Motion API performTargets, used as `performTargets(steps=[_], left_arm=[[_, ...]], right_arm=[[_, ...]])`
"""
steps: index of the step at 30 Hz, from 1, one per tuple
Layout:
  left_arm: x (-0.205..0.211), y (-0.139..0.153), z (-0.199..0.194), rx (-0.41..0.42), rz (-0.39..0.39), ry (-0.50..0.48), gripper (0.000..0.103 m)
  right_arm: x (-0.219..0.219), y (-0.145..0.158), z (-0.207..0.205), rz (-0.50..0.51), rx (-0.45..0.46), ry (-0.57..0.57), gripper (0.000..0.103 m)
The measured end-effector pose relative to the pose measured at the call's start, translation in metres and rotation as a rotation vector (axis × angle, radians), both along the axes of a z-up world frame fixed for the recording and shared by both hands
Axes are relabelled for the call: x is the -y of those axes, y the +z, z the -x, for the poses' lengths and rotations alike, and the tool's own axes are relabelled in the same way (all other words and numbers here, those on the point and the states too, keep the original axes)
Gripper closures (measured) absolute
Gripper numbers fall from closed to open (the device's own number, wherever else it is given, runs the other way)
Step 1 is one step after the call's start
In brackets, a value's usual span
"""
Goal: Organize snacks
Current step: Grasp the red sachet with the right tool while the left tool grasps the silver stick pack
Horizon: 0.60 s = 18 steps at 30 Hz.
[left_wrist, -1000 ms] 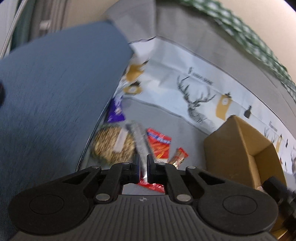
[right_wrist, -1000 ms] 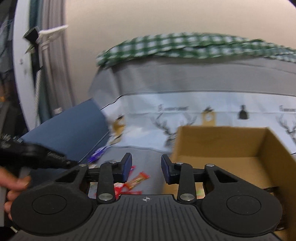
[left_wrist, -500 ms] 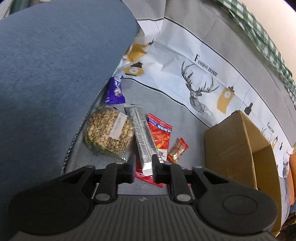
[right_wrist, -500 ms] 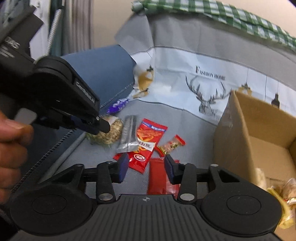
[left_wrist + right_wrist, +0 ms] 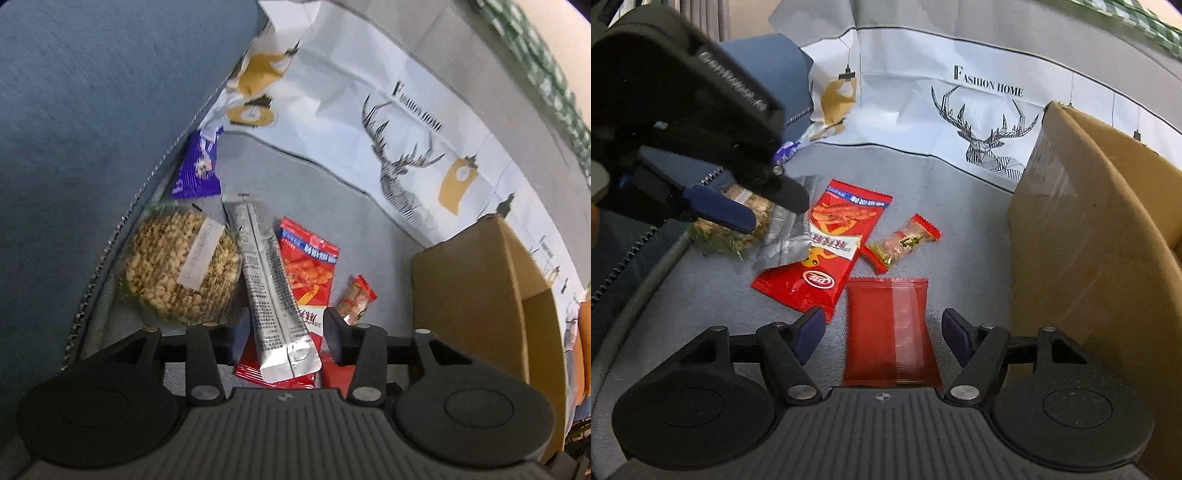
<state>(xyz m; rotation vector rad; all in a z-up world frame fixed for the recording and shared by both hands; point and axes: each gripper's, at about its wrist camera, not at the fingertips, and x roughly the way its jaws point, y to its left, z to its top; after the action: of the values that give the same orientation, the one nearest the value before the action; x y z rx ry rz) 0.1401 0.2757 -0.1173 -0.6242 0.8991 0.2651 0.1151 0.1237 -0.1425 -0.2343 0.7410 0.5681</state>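
Observation:
Several snacks lie on a grey seat: a round puffed-grain cake, a purple packet, a long silver packet, a red printed packet, a small red candy and a plain red packet. My left gripper hangs low over the silver packet's near end. Its jaws are opening, wider than the packet, and the pads do not press it. My right gripper straddles the plain red packet, jaws opening, no contact seen. The left gripper also shows in the right wrist view.
An open cardboard box stands to the right of the snacks, close to my right gripper. A blue cushion rises on the left. A white deer-print cover hangs behind, with a green checked cloth above it.
Both grippers have come down closer to the snacks. The left jaws went from shut to spread around the silver packet. The right jaws widened and swung from the box to the red packet.

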Motion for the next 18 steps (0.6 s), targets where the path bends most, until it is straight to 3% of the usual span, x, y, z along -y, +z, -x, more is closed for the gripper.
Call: performTargets(steps=[7, 10, 18], left_arm=[[0.011, -0.013, -0.017, -0.073, -0.089, -0.031, 0.052], [0.014, -0.016, -0.017, -0.101, -0.125, -0.052, 0.063], [0.016, 0.004, 0.014, -0.078, -0.107, -0.096, 0.068]], right_arm=[[0.003, -0.007, -0.013, -0.038, -0.085, -0.037, 0.032], [0.004, -0.006, -0.012, -0.050, -0.077, -0.018, 0.056], [0.013, -0.002, 0.000, -0.103, -0.084, 0.036, 0.060]])
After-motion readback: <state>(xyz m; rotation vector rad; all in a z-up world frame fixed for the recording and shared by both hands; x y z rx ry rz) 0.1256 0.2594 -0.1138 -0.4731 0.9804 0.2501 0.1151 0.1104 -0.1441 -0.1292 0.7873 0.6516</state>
